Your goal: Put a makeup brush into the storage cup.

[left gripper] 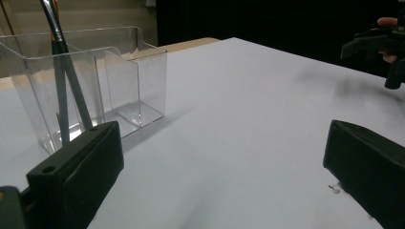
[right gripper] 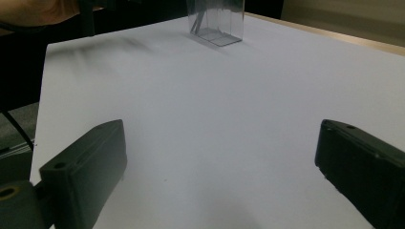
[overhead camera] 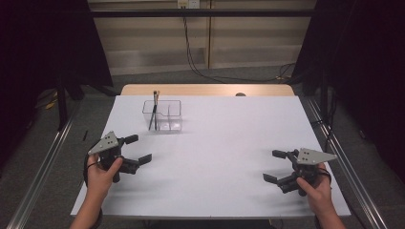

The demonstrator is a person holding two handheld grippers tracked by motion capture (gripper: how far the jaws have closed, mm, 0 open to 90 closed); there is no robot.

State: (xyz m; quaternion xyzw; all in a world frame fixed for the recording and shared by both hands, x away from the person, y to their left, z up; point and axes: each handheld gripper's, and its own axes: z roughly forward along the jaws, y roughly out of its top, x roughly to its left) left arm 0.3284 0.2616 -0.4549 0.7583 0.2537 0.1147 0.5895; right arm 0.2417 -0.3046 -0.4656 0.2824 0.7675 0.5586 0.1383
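A clear plastic organiser (overhead camera: 173, 116) with several compartments stands at the back left of the white table (overhead camera: 215, 157). Two thin brushes (overhead camera: 154, 109) lean in its left compartment. My left gripper (overhead camera: 139, 149) is held just above the table in front of the organiser, open, with nothing between its jaws. In the left gripper view the organiser (left gripper: 143, 76) and brushes (left gripper: 61, 81) are close ahead on the left, beyond my left gripper (left gripper: 224, 162). My right gripper (overhead camera: 272, 165) is at the front right, open and empty; its view has the organiser (right gripper: 217, 21) far off beyond my right gripper (right gripper: 219, 167).
A wooden strip (overhead camera: 205, 89) borders the table's far edge, with a small dark object (overhead camera: 240, 94) on it. Metal rails (overhead camera: 45, 162) run along both sides, and cables (overhead camera: 205, 71) lie on the floor behind. The other hand's gripper (left gripper: 377, 45) appears at the far right of the left gripper view.
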